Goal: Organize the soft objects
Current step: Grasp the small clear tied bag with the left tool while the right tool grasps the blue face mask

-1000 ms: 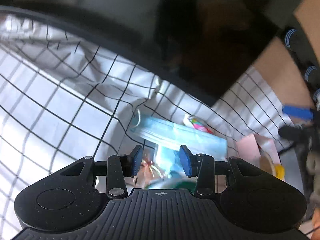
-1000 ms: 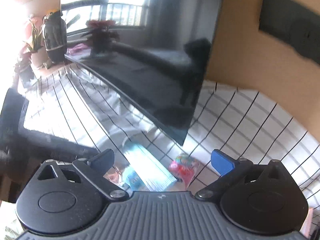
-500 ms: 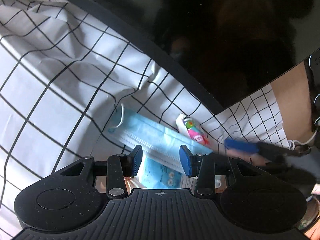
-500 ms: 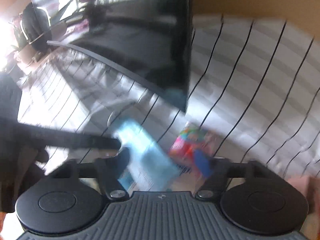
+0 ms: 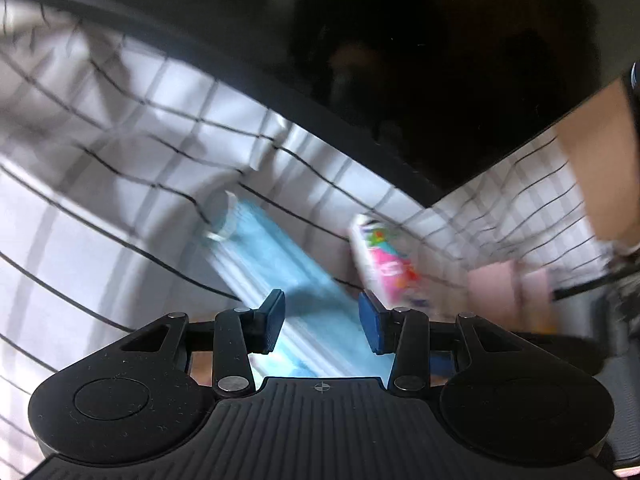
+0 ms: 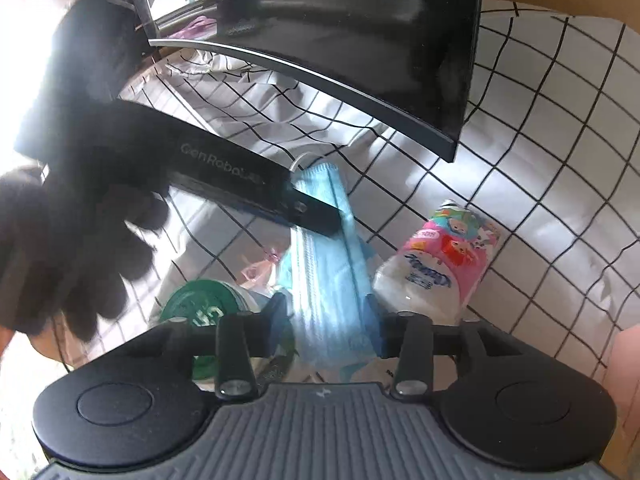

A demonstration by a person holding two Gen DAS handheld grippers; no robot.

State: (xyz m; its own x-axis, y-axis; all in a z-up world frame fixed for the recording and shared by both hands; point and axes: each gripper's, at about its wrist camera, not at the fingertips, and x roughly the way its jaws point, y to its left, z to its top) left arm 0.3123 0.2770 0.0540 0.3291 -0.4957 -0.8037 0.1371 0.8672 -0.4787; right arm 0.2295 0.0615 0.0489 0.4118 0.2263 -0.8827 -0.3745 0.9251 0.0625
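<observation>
A stack of blue face masks (image 6: 328, 264) lies on the checked cloth (image 6: 540, 184), beside a pink tissue pack (image 6: 444, 264). My right gripper (image 6: 326, 320) has its jaws narrowed around the near end of the masks, pads at both sides; contact is unclear. In the left wrist view the masks (image 5: 280, 256) and the tissue pack (image 5: 384, 264) are blurred. My left gripper (image 5: 322, 322) hovers over the masks with a gap between its pads, holding nothing. Its finger (image 6: 316, 212) shows over the masks in the right wrist view.
A dark curved monitor (image 6: 340, 40) stands just behind the masks. A green-lidded jar (image 6: 200, 308) and a clear wrapper with a pink bow (image 6: 260, 268) lie left of the masks. Pink paper (image 5: 508, 292) lies at the right.
My right gripper has dropped toward the masks and its jaws have closed from wide open to a narrow gap around them. My left gripper has shifted over the masks, its gap unchanged.
</observation>
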